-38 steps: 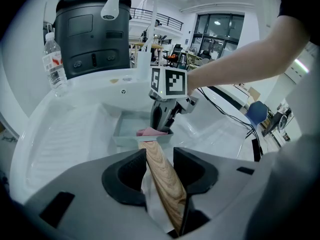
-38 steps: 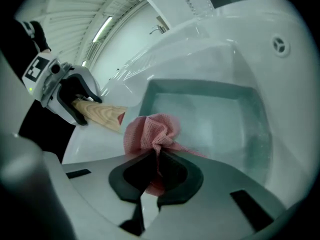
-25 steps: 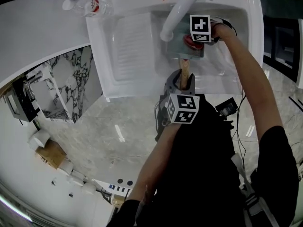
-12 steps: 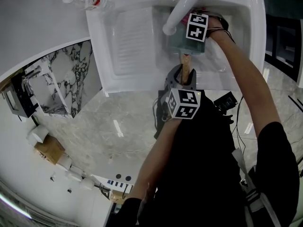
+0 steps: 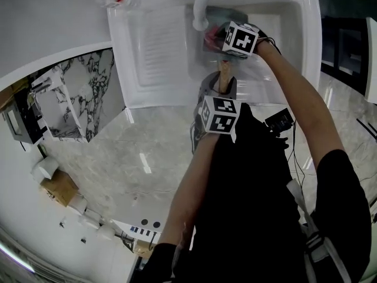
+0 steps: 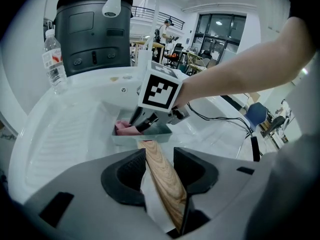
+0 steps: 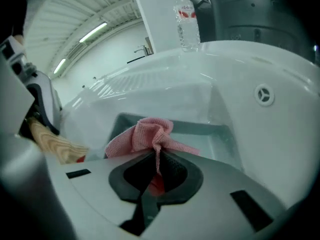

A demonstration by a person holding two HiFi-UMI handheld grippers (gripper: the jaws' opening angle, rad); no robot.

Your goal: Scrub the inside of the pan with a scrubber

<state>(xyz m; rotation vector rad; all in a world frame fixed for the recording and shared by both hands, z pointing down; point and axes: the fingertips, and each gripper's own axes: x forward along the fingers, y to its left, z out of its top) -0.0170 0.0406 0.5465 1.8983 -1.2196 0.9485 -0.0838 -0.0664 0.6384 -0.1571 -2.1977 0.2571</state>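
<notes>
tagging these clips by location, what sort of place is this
Likely a sink station set up in an open office or lab hall, not a home kitchen: a white sink with drainboard and faucet, a polished stone-look floor, and desks and chairs in the bright room behind.

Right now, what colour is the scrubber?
Pink, with a fine mesh weave. The scrubber shows best in the right gripper view.

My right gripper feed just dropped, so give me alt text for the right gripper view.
The right gripper is shut on a crumpled pink mesh scrubber, with a grey pan behind it in a white sink. The pan's wooden handle shows at the left edge, and a water bottle stands at the sink's far corner.
</notes>
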